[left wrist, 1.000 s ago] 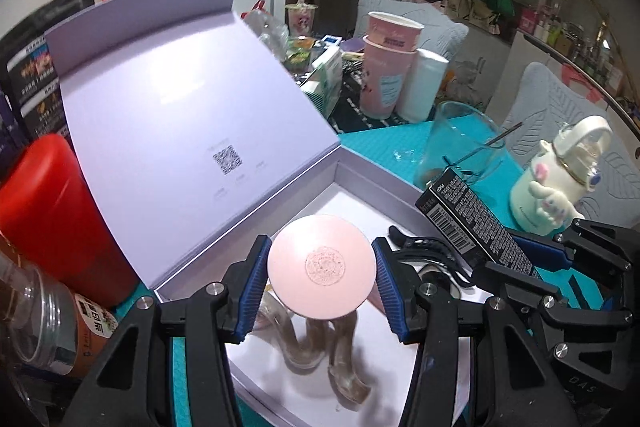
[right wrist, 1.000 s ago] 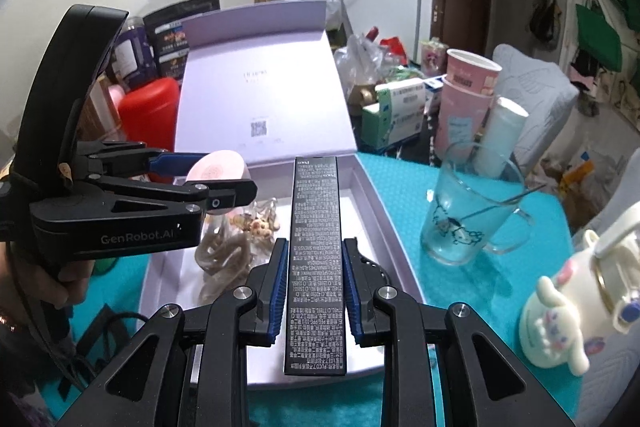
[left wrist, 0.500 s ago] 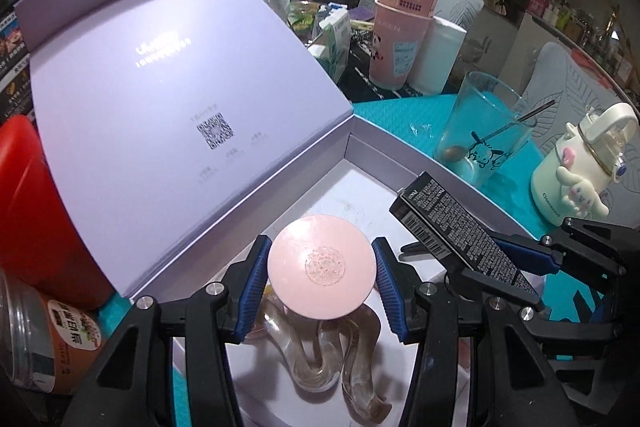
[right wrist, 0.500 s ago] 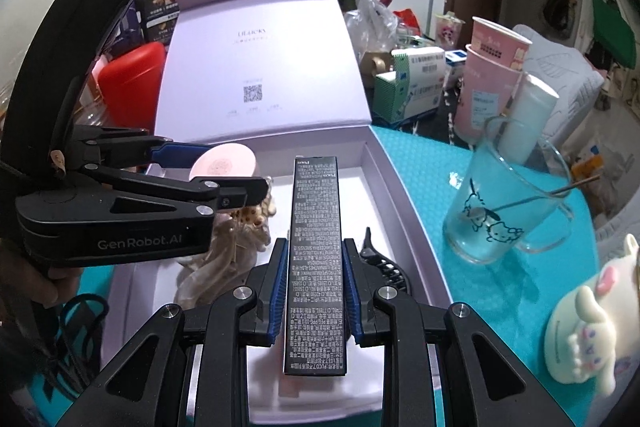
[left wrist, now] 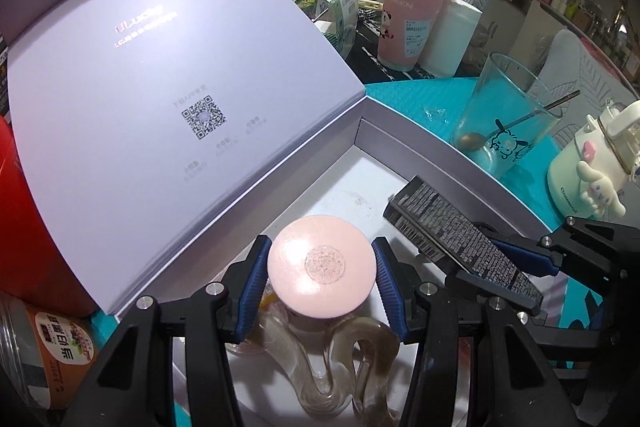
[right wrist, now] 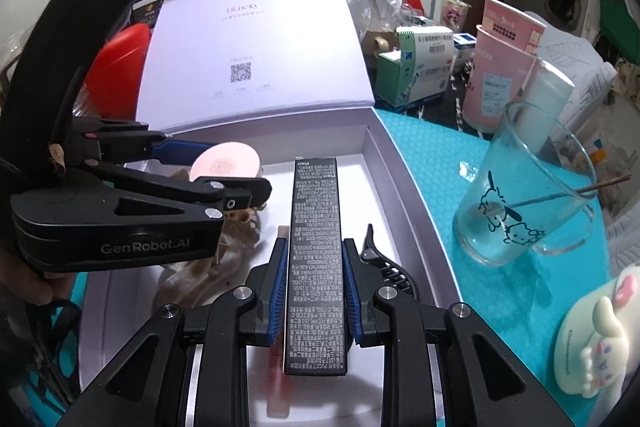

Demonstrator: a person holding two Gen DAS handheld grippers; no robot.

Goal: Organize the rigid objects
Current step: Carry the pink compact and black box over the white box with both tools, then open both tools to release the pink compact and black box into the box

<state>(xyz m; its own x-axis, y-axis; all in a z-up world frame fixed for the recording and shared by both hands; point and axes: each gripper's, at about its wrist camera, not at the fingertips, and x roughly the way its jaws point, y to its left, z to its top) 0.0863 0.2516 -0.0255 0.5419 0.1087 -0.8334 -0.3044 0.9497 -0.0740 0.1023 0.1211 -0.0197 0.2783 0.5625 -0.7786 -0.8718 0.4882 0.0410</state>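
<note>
My left gripper is shut on a round pink compact, held over the left part of an open lilac box. The same compact shows in the right wrist view, clamped by the left gripper. My right gripper is shut on a long black carton with white print, held over the box's white floor. That carton appears at the right of the left wrist view. Under the compact lies a clear curvy hair clip. A black claw clip and a pink tube lie in the box.
The box lid stands raised behind. On the teal mat to the right stand a glass mug with a spoon and a white cartoon bottle. Pink paper cups, a green-white carton and a red container crowd the back and left.
Both grippers have sunk toward the box floor with their loads, and the box looms larger in both views. Neither grip has changed.
</note>
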